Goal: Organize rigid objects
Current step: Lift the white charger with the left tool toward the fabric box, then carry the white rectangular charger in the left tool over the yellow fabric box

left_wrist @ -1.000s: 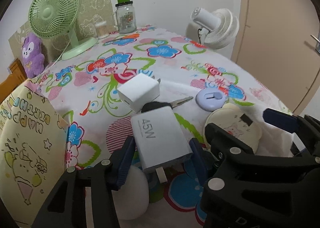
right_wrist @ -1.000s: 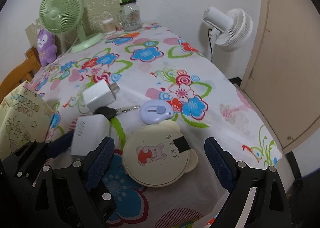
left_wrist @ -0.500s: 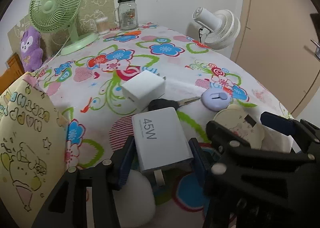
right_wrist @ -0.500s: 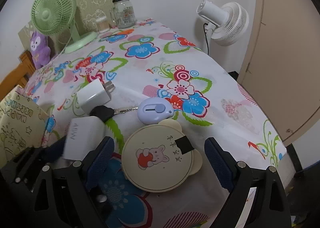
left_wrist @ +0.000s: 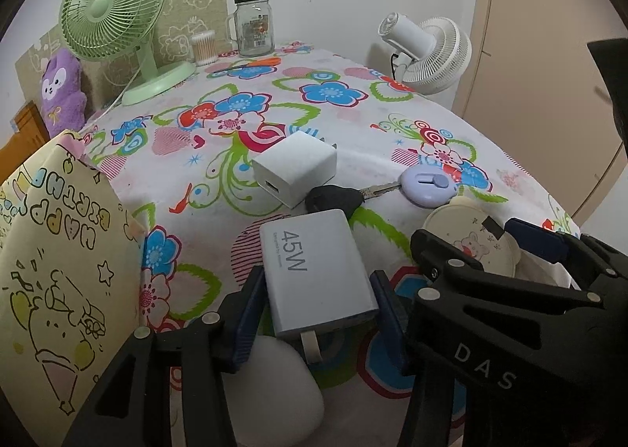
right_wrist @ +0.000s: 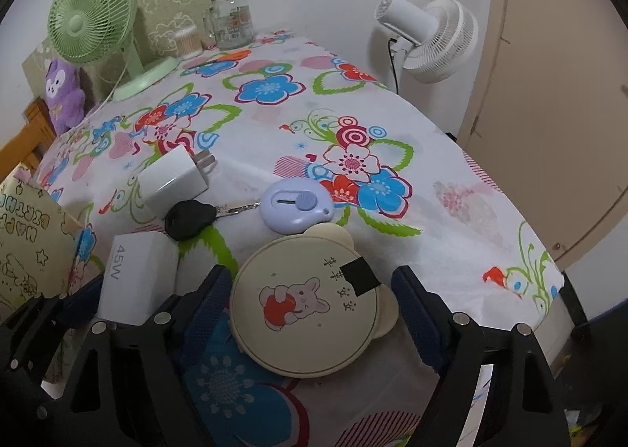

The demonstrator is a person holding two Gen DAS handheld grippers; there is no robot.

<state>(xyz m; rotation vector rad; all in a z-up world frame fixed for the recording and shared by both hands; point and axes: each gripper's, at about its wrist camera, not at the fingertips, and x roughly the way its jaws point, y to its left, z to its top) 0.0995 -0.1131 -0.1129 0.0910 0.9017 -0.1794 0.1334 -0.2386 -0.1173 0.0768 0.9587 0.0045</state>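
Note:
My left gripper (left_wrist: 316, 313) is shut on a white 45W charger (left_wrist: 314, 268), held just above the flowered tablecloth; the charger also shows in the right wrist view (right_wrist: 135, 276). My right gripper (right_wrist: 310, 313) is open, its fingers either side of a round cream bear-print case (right_wrist: 310, 301) without touching it. Ahead lie a small white plug cube (left_wrist: 294, 166), a black-headed key (left_wrist: 333, 199) and a lilac oval cutter (left_wrist: 428, 184). A white rounded object (left_wrist: 282, 392) lies under my left gripper.
A yellow birthday paper bag (left_wrist: 59, 270) stands at the left. At the back are a green desk fan (left_wrist: 114, 15), a glass jar with green lid (left_wrist: 255, 23), a cotton-swab pot (left_wrist: 203, 48) and a purple plush (left_wrist: 62, 90). A white fan (left_wrist: 428, 50) stands beyond the table's right edge.
The left gripper with the 45W charger has drawn back and lifted slightly. The right gripper has edged forward around the bear case.

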